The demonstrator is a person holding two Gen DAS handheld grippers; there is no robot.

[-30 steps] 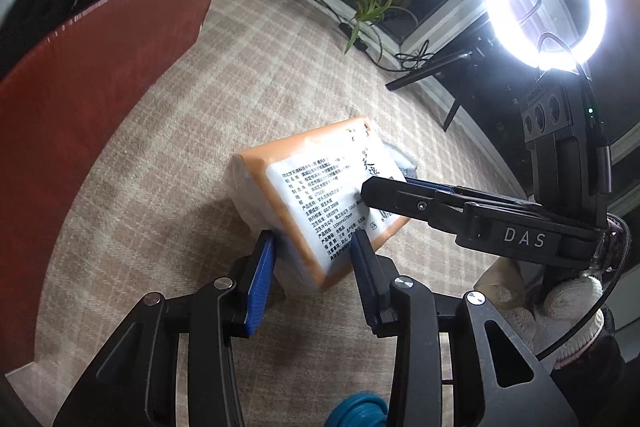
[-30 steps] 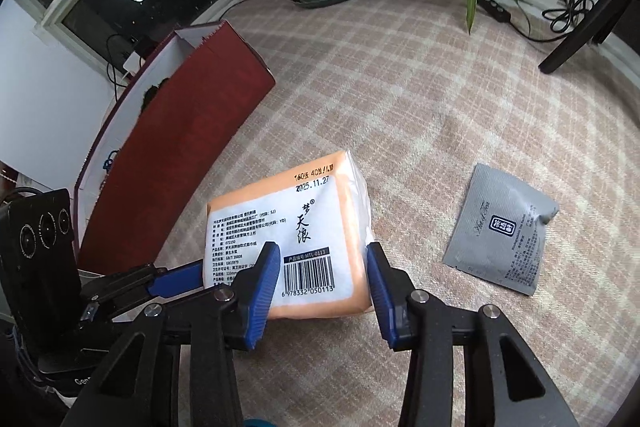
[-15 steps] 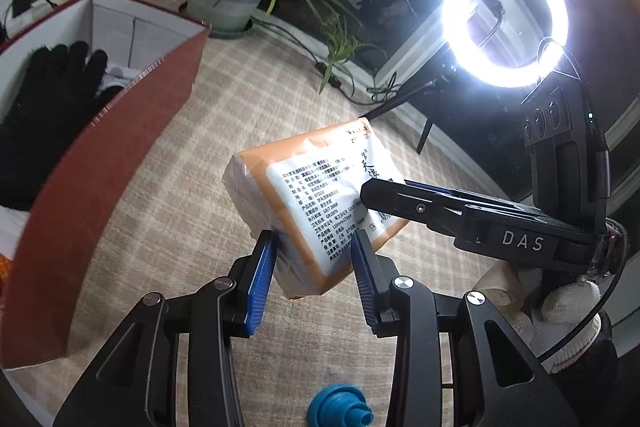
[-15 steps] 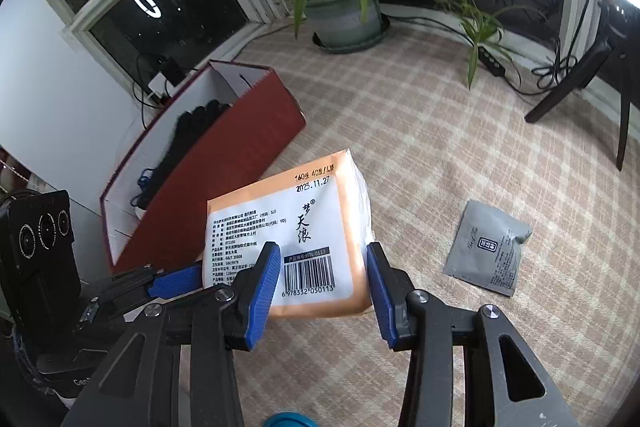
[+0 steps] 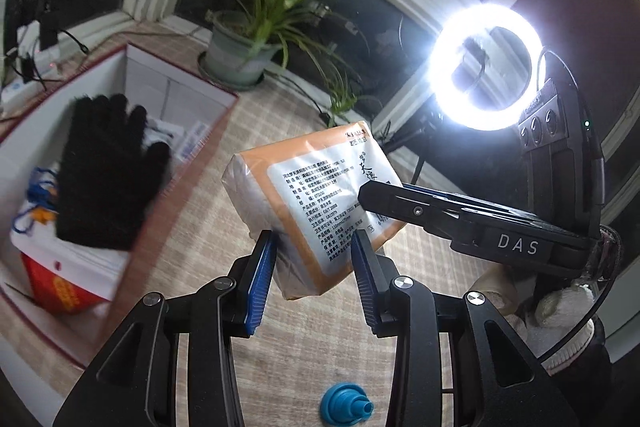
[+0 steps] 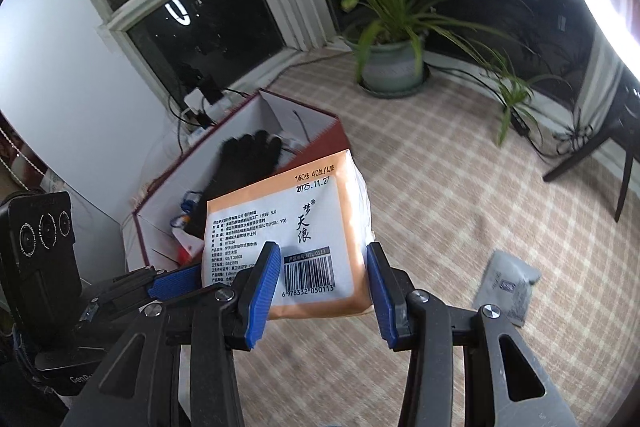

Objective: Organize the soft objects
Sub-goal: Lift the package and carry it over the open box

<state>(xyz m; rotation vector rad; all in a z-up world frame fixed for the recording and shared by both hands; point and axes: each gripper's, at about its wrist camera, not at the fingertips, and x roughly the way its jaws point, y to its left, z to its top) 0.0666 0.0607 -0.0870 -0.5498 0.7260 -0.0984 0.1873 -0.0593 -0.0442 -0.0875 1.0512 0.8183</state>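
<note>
An orange and white tissue pack [image 5: 316,203] hangs in the air, held from two sides. My left gripper [image 5: 314,263] is shut on its near corner. My right gripper [image 6: 322,279] is shut on its barcode end [image 6: 308,271], and its fingers [image 5: 420,209] reach in from the right in the left wrist view. The pack is lifted above the checked floor, beside an open red box [image 5: 172,187] with white inner walls. In the box lie a black glove [image 5: 104,171] and other packets. The box [image 6: 328,135] and glove [image 6: 244,163] also show behind the pack in the right wrist view.
A grey foil sachet [image 6: 506,285] lies on the floor at right. A blue funnel-shaped piece [image 5: 346,407] lies on the floor below the left gripper. A potted plant [image 6: 390,67], a bright ring light [image 5: 486,67] on a stand and cables stand along the window.
Both grippers have lifted the tissue pack up off the floor and toward the red box, whose inside with the black glove has come into view.
</note>
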